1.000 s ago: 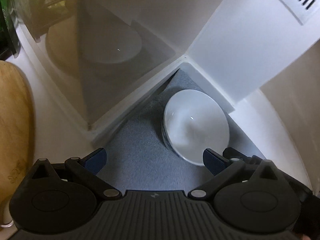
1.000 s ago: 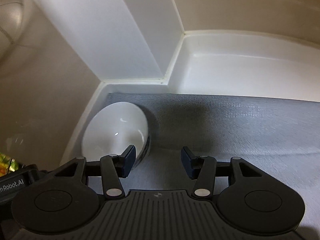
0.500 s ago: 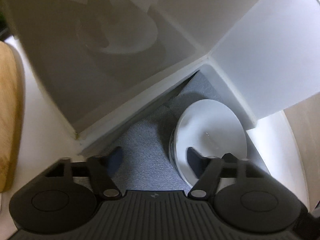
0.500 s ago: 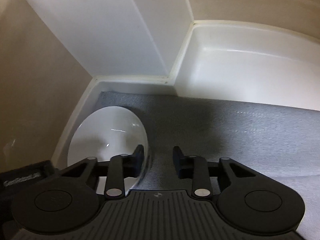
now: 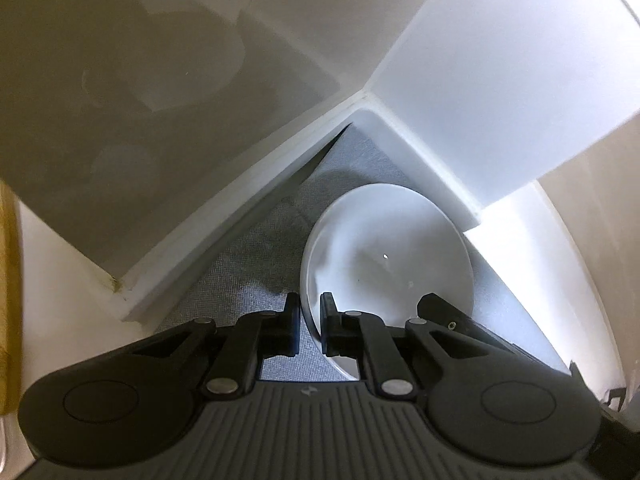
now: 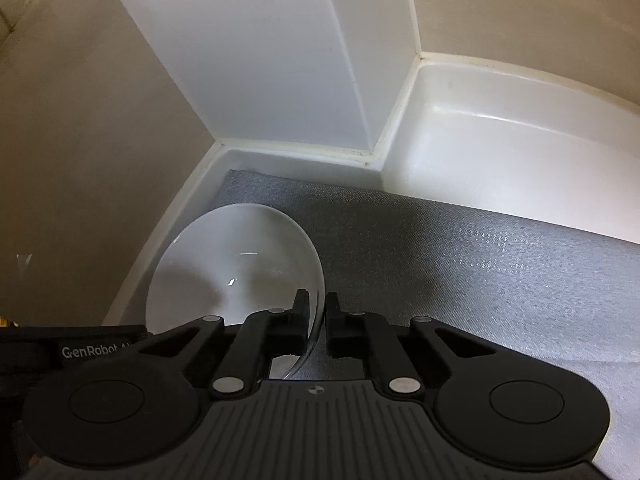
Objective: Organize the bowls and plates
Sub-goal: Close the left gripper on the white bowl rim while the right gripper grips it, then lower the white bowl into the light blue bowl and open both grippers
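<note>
A white bowl sits on a grey mat in a corner between white walls. In the left wrist view my left gripper closes its jaws on the bowl's near left rim, one pad inside the bowl and one outside. In the right wrist view the same bowl lies at the left of the mat. My right gripper closes its jaws on the bowl's right rim, and the thin edge stands pinched between its pads. Part of the right gripper shows over the bowl's far side.
White wall panels meet just behind the bowl. A glossy panel stands to its left. A wooden board shows at the left edge. A white raised ledge runs behind the mat, which stretches bare to the right.
Both grippers came closer to the bowl and went from wide open to shut on its rim, the left on one side and the right on the other.
</note>
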The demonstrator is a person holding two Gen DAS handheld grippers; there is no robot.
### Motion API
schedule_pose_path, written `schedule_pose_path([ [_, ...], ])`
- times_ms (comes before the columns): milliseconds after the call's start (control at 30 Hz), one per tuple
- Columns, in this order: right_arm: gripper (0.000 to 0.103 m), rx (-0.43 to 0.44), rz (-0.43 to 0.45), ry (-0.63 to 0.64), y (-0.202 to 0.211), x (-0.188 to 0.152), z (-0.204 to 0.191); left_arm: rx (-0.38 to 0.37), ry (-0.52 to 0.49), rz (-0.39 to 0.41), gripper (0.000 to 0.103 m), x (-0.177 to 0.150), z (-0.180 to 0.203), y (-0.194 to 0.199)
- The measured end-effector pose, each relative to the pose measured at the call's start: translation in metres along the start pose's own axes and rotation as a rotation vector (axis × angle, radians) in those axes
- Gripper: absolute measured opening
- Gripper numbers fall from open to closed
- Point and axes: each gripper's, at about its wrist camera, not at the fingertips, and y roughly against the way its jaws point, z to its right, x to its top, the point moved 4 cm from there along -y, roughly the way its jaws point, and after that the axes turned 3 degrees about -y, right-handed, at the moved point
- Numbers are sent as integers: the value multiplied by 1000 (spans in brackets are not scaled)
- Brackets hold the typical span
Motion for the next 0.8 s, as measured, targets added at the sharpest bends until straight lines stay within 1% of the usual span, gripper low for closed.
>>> schedule_pose_path([
  [233,9,5,38,8,28,-4,-2,-18,-44,28,10,-8,9,21],
  [500,9,2,78,11,66,-19,-4,-37,-92,58,10,-25,15,51],
  [800,9,6,139,34,116,-41,-20,-75,-144,117,10,-47,8,100],
])
